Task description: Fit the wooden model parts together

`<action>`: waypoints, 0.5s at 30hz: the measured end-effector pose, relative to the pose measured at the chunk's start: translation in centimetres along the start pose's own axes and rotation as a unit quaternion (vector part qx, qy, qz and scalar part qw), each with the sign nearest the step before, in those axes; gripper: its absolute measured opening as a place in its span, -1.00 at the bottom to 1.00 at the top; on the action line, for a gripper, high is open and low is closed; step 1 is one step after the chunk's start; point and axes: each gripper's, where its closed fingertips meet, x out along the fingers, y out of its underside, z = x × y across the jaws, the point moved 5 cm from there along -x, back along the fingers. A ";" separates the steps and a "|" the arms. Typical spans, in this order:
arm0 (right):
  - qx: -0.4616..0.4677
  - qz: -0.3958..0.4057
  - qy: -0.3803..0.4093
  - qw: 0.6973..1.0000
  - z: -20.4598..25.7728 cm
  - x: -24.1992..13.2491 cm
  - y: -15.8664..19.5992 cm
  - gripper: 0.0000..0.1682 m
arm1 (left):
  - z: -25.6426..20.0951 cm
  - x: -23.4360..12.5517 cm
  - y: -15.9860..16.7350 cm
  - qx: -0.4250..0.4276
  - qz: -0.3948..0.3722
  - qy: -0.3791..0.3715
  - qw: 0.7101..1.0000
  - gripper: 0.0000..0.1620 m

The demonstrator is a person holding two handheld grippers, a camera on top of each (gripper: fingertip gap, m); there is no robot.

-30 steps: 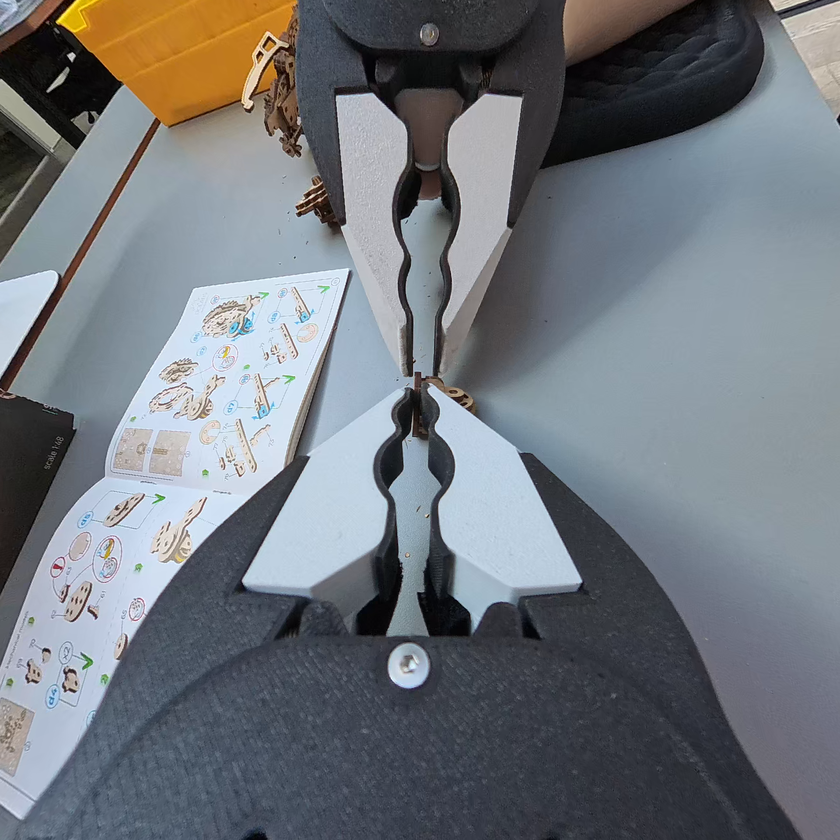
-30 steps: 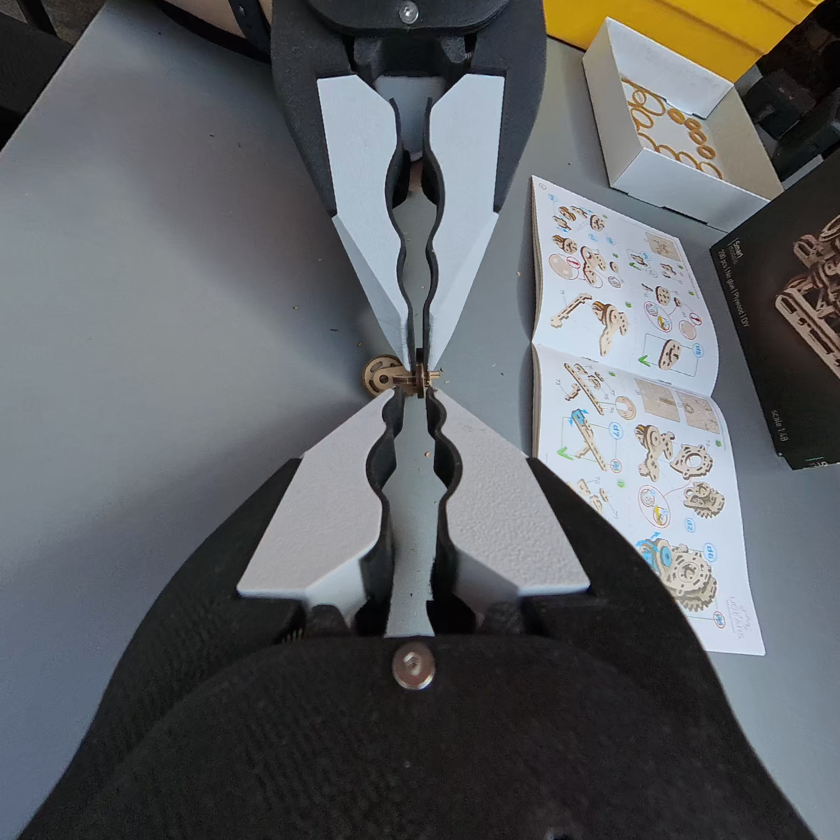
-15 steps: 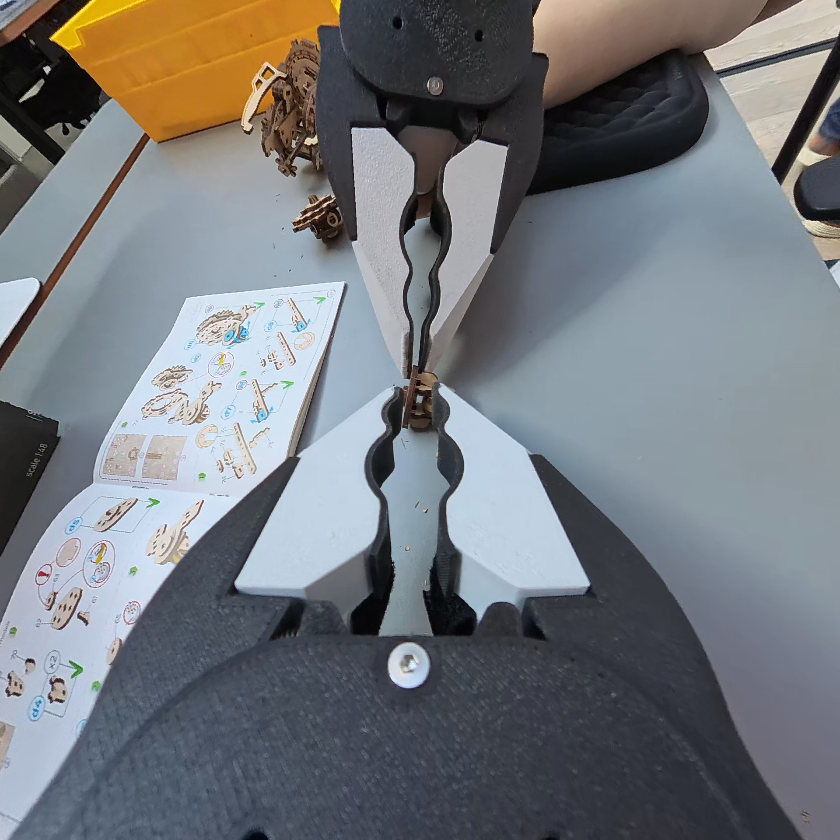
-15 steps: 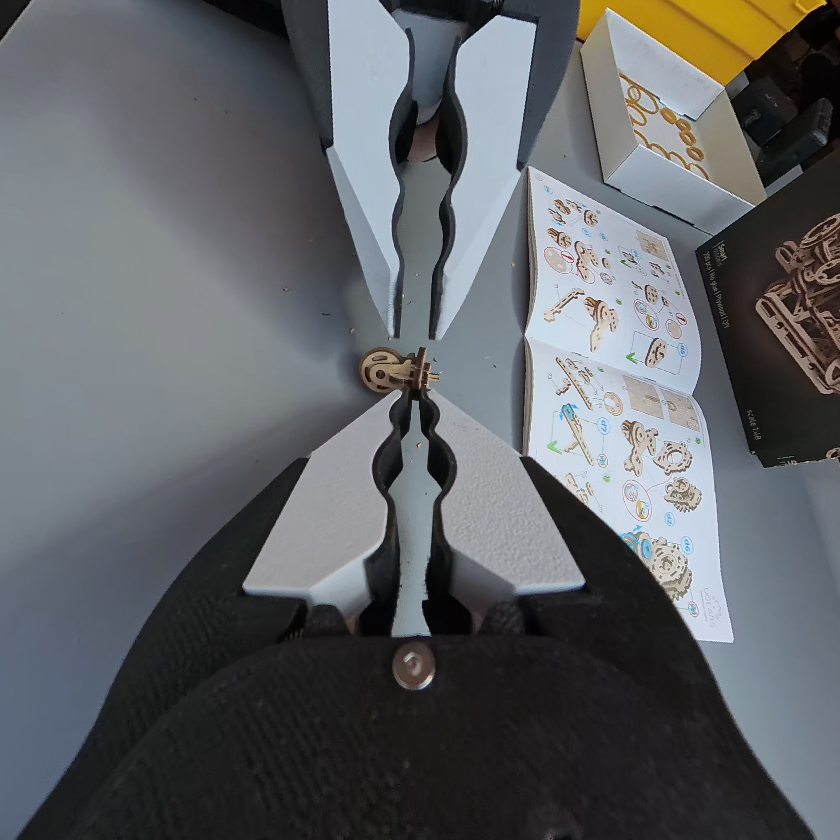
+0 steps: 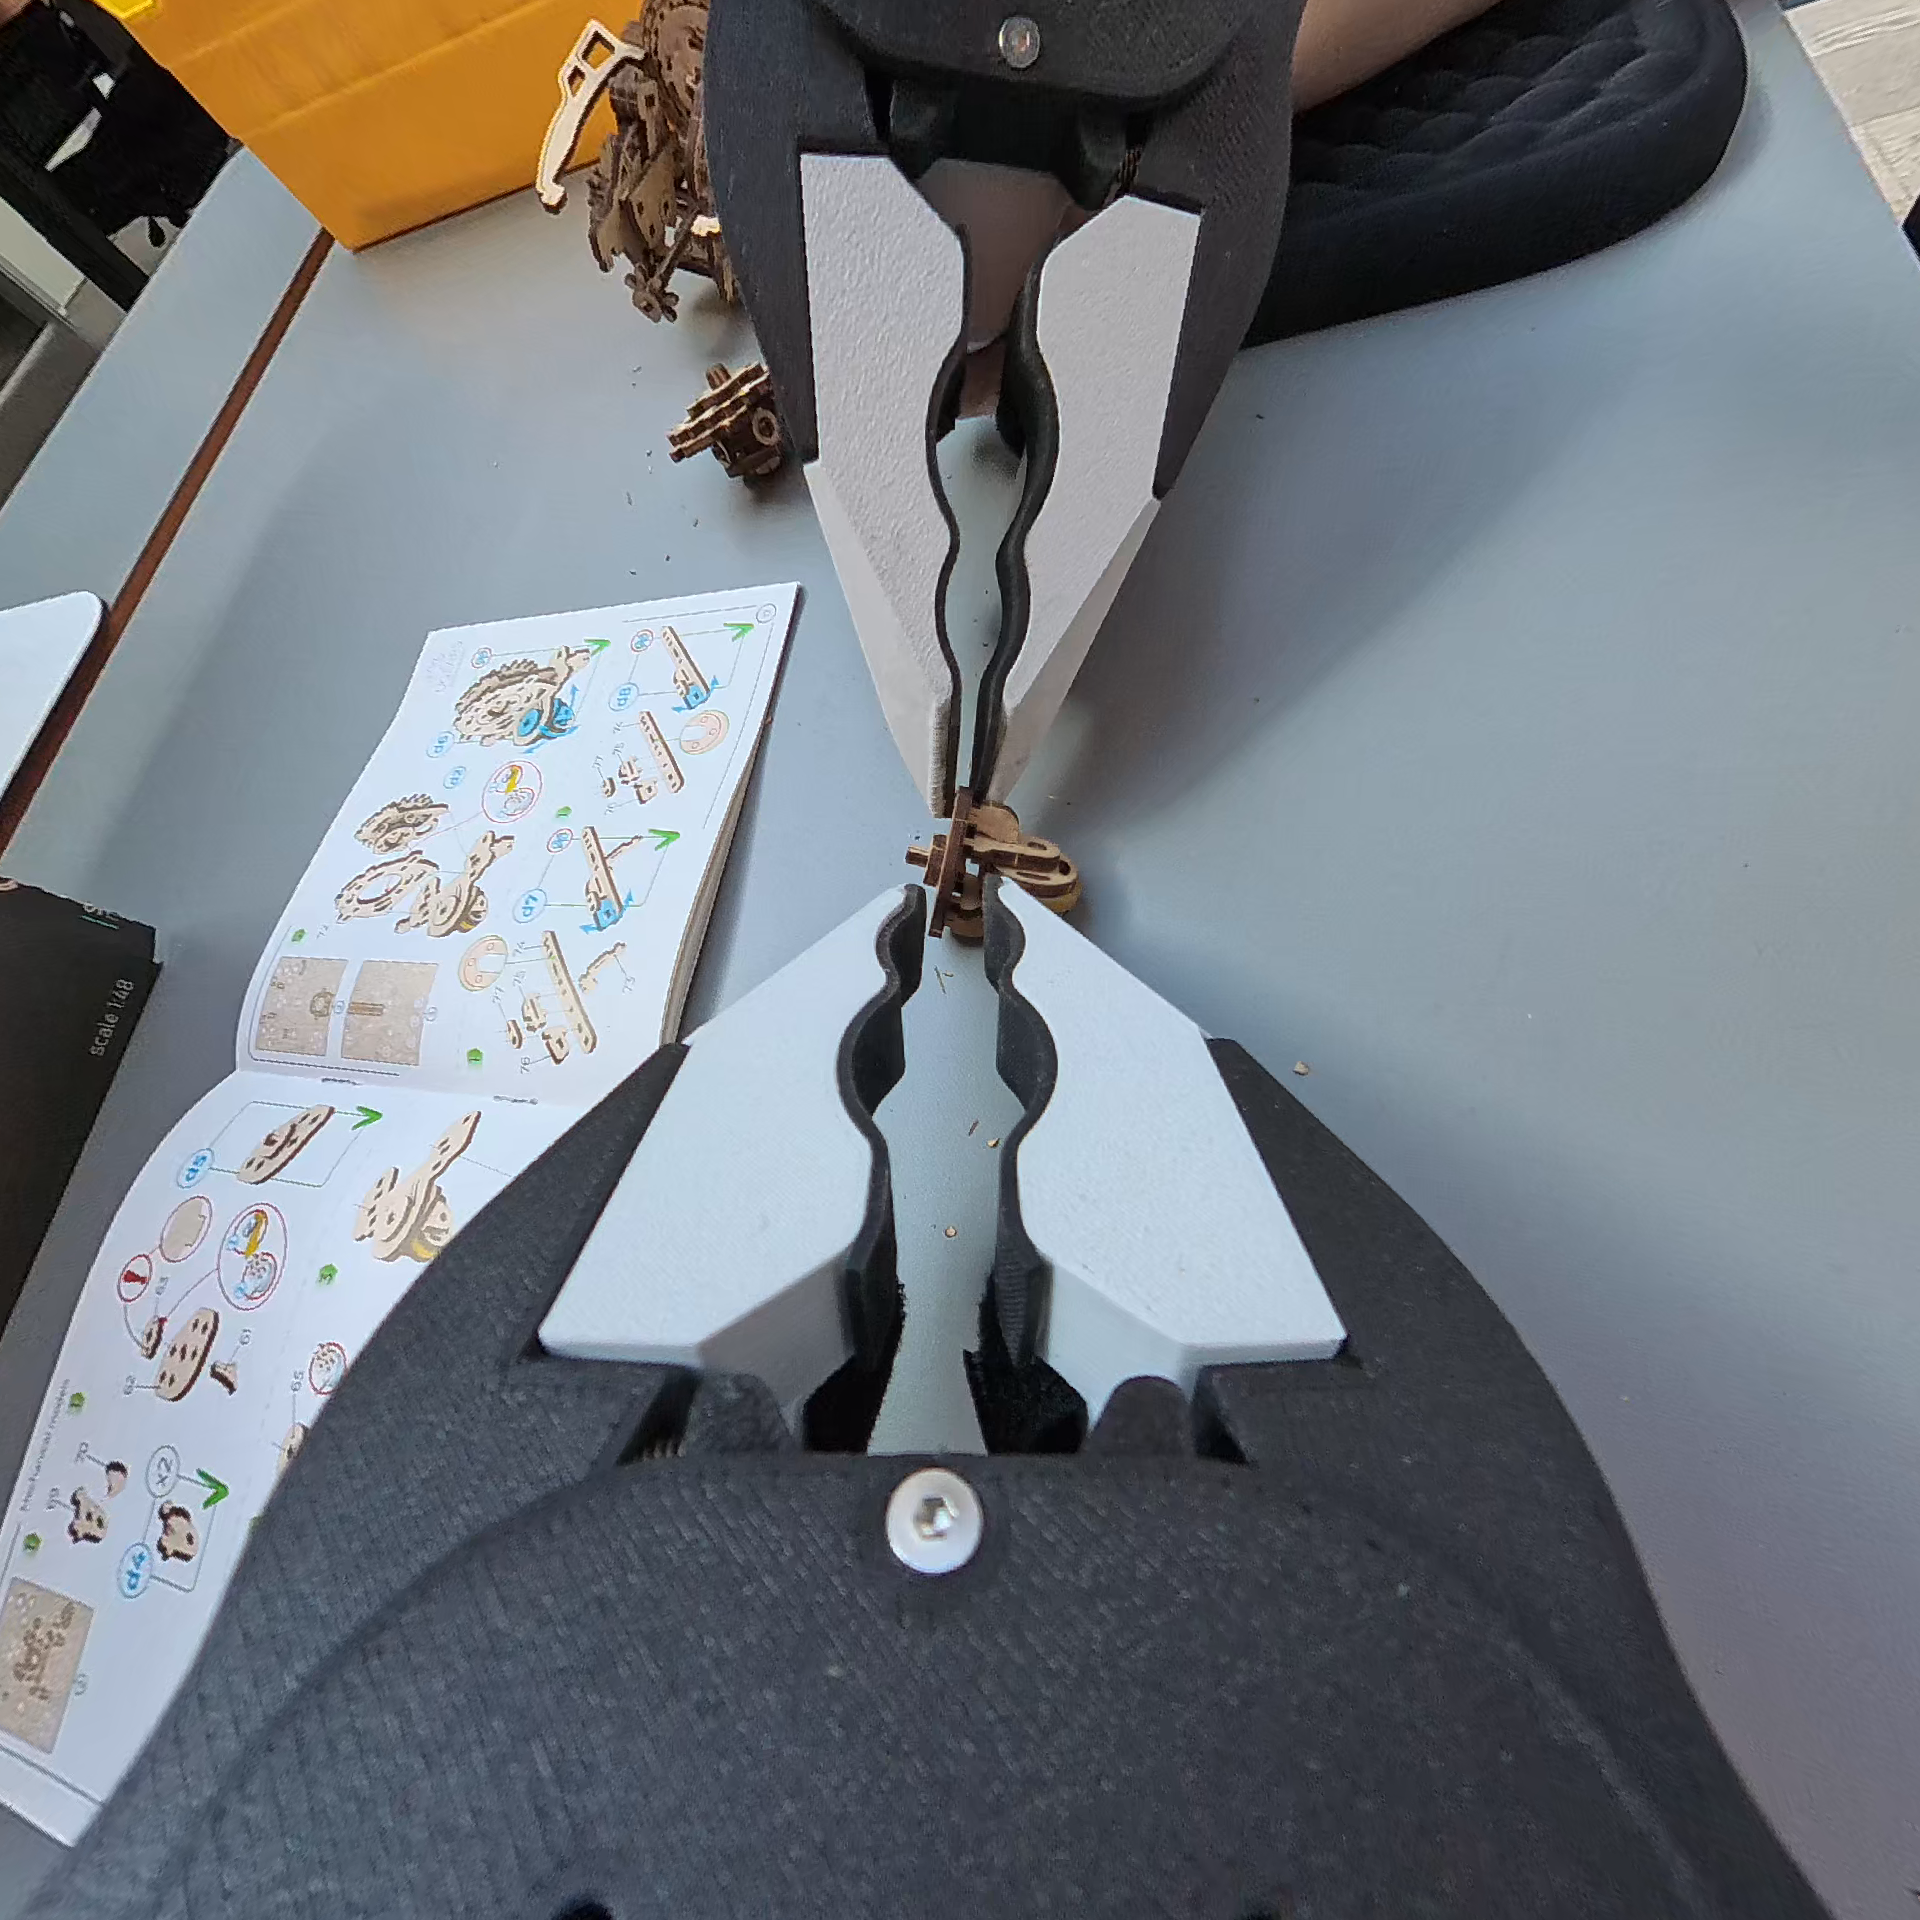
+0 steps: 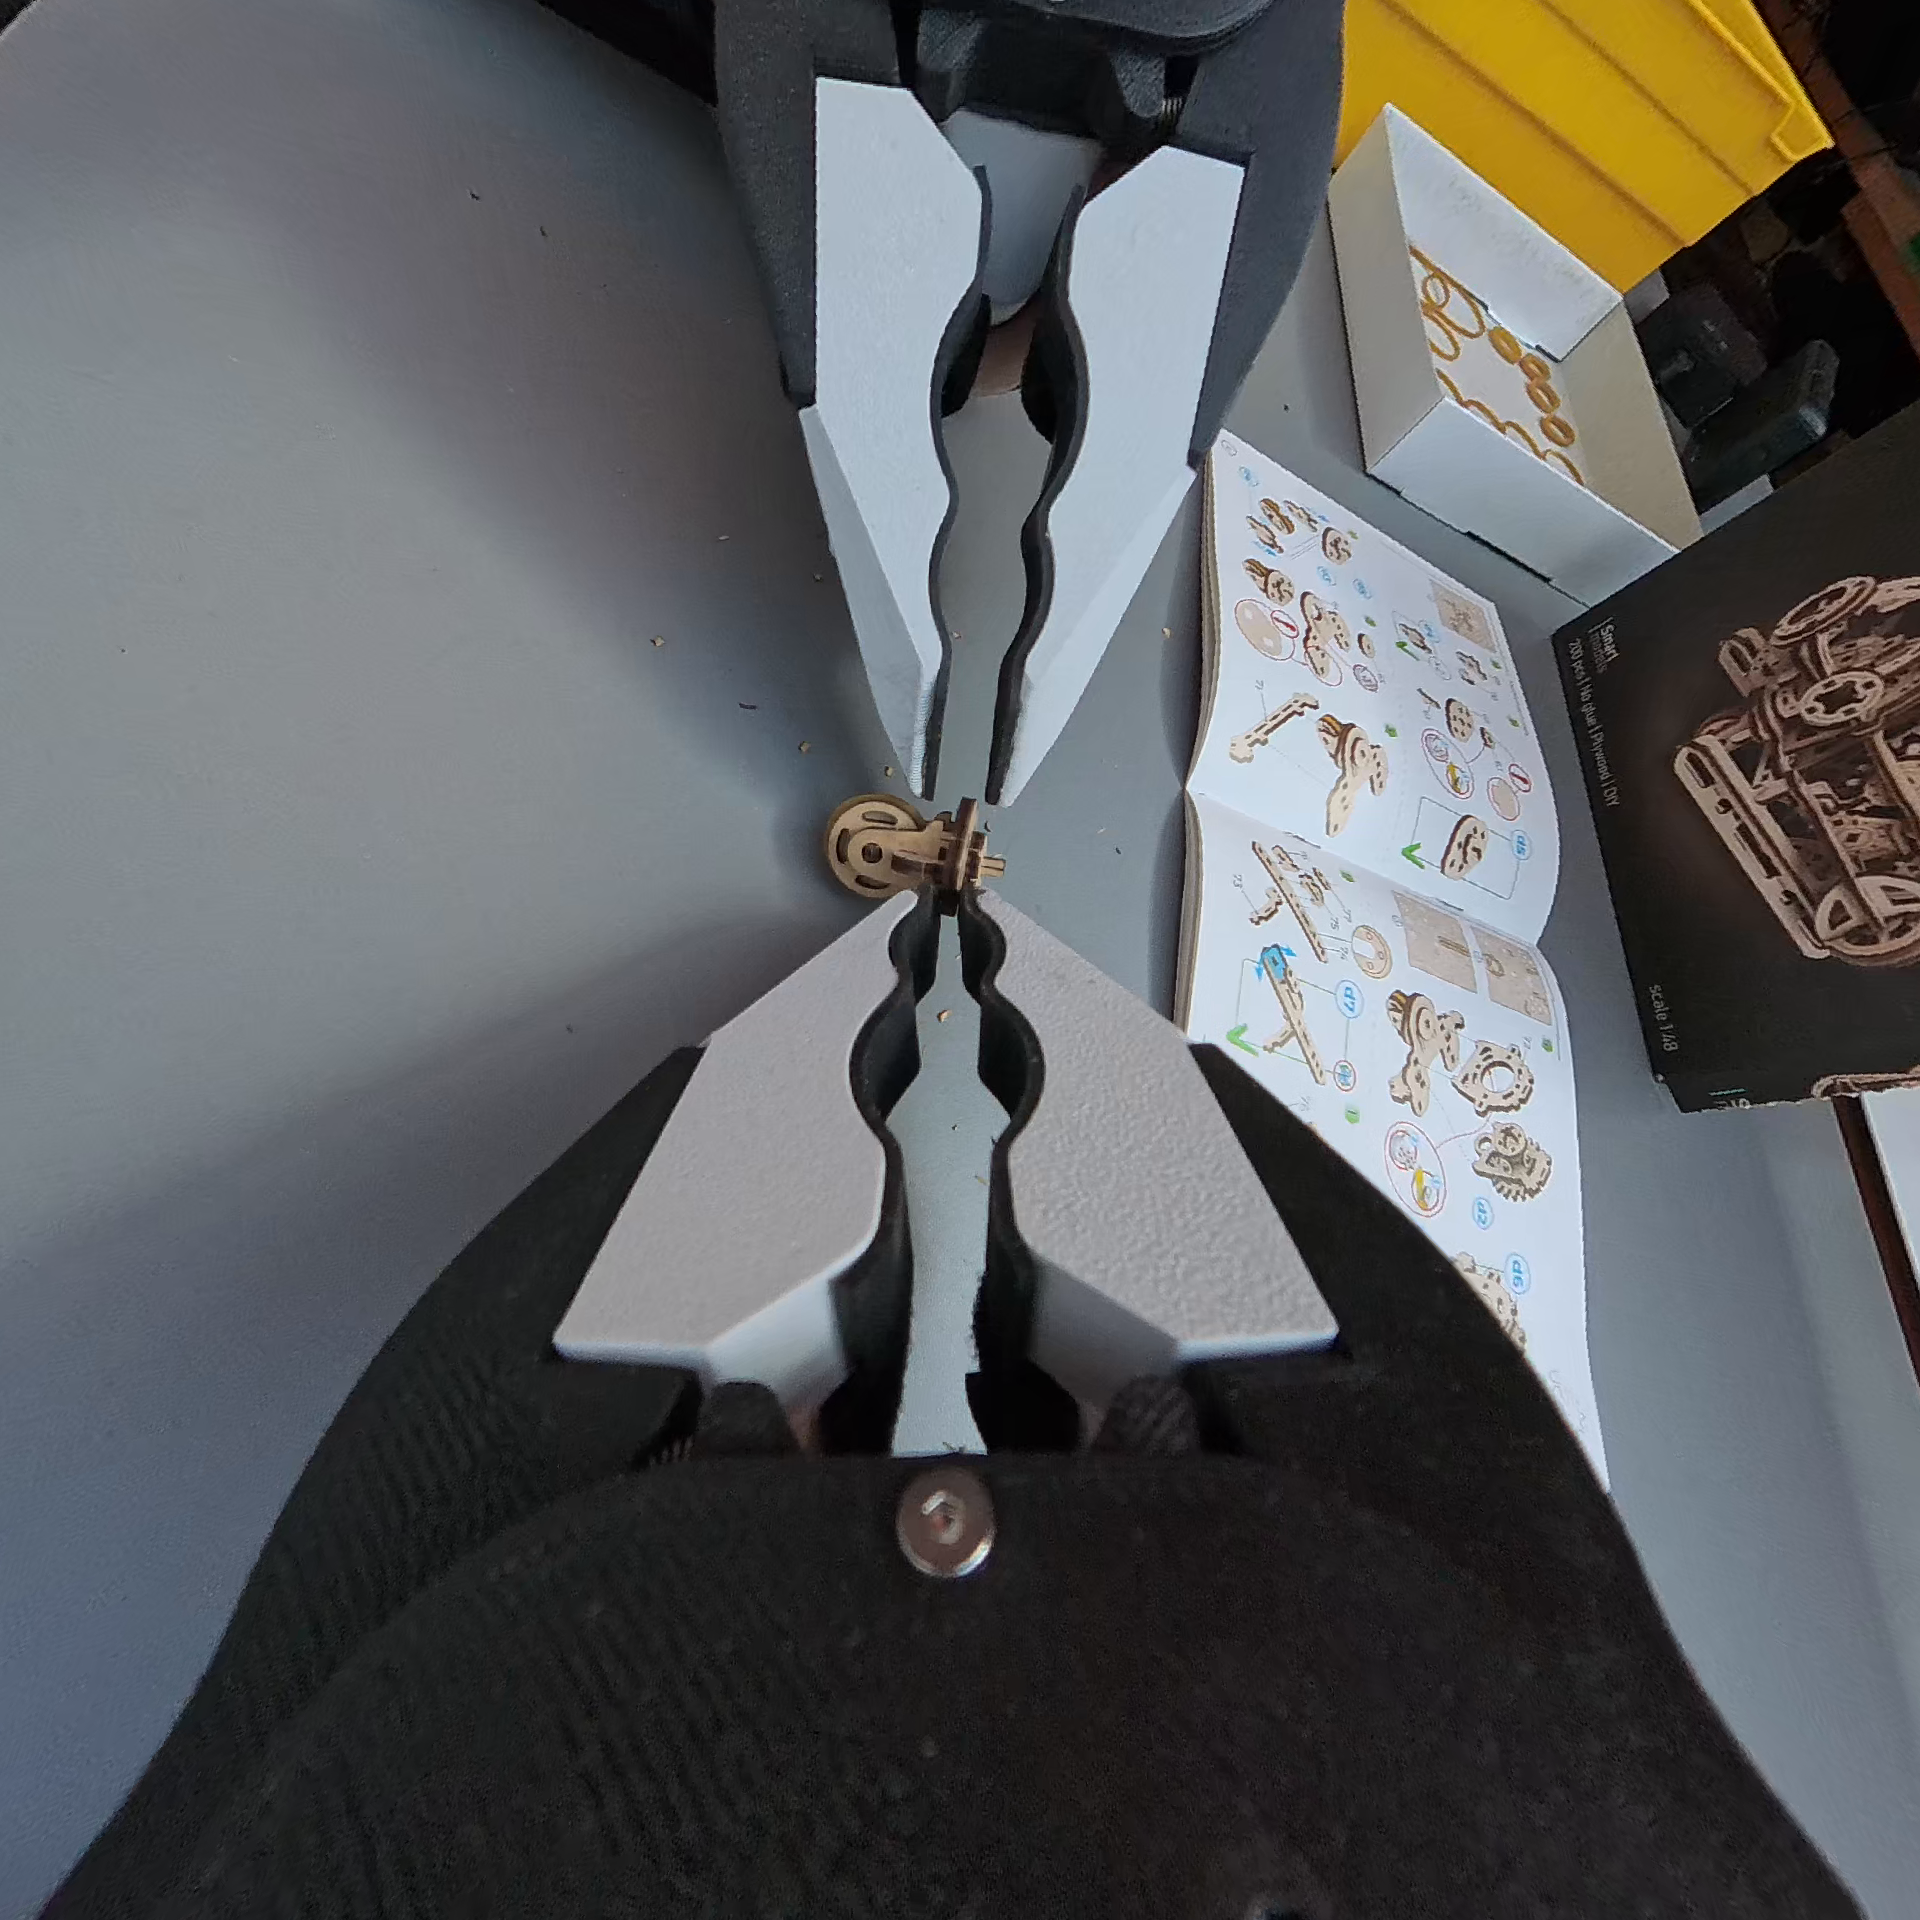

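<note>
A small wooden assembly (image 5: 987, 857), an axle with a round disc and a cross plate, hangs just above the grey table (image 5: 1455, 831). My right gripper (image 6: 943, 906) is shut on its thin plate; it shows in the left wrist view (image 5: 971, 795) coming from the far side. My left gripper (image 5: 956, 899) faces it tip to tip, its jaws a small gap apart around the plate's edge, not clamping. In the right wrist view the left gripper (image 6: 961, 790) stands open just beyond the assembly (image 6: 914, 857).
An open instruction booklet (image 5: 520, 831) lies beside the grippers, with a black box (image 6: 1766, 779) past it. A white box of rings (image 6: 1486, 343), a yellow bin (image 5: 364, 104), a part-built wooden model (image 5: 644, 177), a small gear piece (image 5: 732, 421) and a black cushion (image 5: 1507, 156) are farther off. Left and right tips are no more than a few centimetres apart. My right gripper's tips are some 25 cm from the part-built wooden model (image 5: 644, 177).
A second ago both grippers pinched the assembly. The left gripper then opened and let go; the right gripper keeps hold, and the round disc end now shows more to the side.
</note>
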 end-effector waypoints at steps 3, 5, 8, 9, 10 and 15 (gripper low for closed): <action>-0.010 -0.009 -0.001 1.000 0.0 0.0 -0.1 -0.95 | 0.0 0.1 0.0 -0.001 0.000 0.002 1.000 -0.89; -0.011 -0.003 0.003 1.000 -0.2 0.0 0.1 -0.90 | 0.0 0.2 0.0 -0.001 0.000 0.002 1.000 -0.88; -0.004 -0.004 0.004 1.000 -0.5 -0.3 0.3 -0.86 | 0.0 0.3 0.0 -0.001 0.002 0.000 1.000 -0.88; -0.001 -0.007 0.003 1.000 -0.6 -0.5 0.3 -0.84 | 0.0 0.3 0.0 0.000 0.003 0.000 1.000 -0.88; 0.002 -0.008 0.000 1.000 -0.7 -0.8 0.2 -0.83 | 0.0 0.3 0.0 0.002 0.005 -0.001 1.000 -0.88; 0.012 0.041 0.046 0.998 -3.2 -5.1 -0.3 -0.82 | -0.1 0.1 -0.3 0.005 -0.003 -0.001 1.000 -0.88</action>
